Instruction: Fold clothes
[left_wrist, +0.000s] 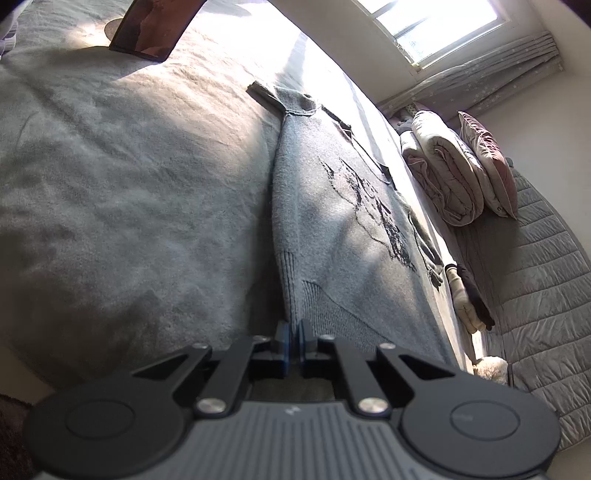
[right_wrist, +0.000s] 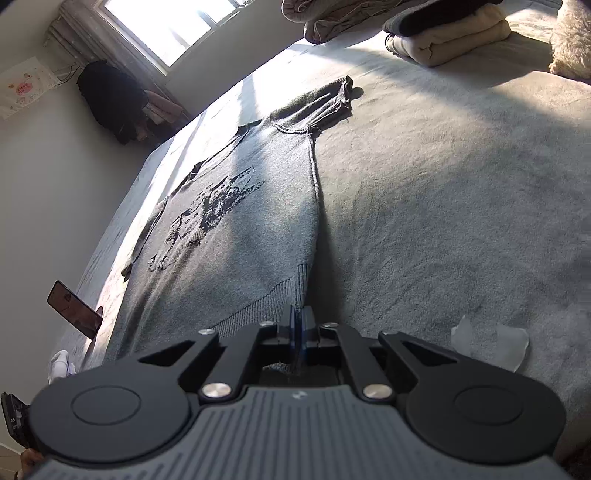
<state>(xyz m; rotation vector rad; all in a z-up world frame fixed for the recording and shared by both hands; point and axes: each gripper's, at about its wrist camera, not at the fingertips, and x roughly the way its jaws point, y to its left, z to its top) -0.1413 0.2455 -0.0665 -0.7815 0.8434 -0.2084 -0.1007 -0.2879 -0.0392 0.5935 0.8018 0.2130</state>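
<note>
Grey sweater (left_wrist: 332, 229) flat on bed blanket (left_wrist: 129, 184), near its window-side edge. Left gripper (left_wrist: 294, 332) and right gripper (right_wrist: 300, 317) each clamped on a ribbed hem corner. Bare blanket both flanks; folded pile (right_wrist: 450, 33) beyond.

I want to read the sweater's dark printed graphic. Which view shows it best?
The right wrist view: the grey knit sweater's dark graphic lies open and evenly lit. The left wrist view shows it squeezed and steeply foreshortened.
</note>
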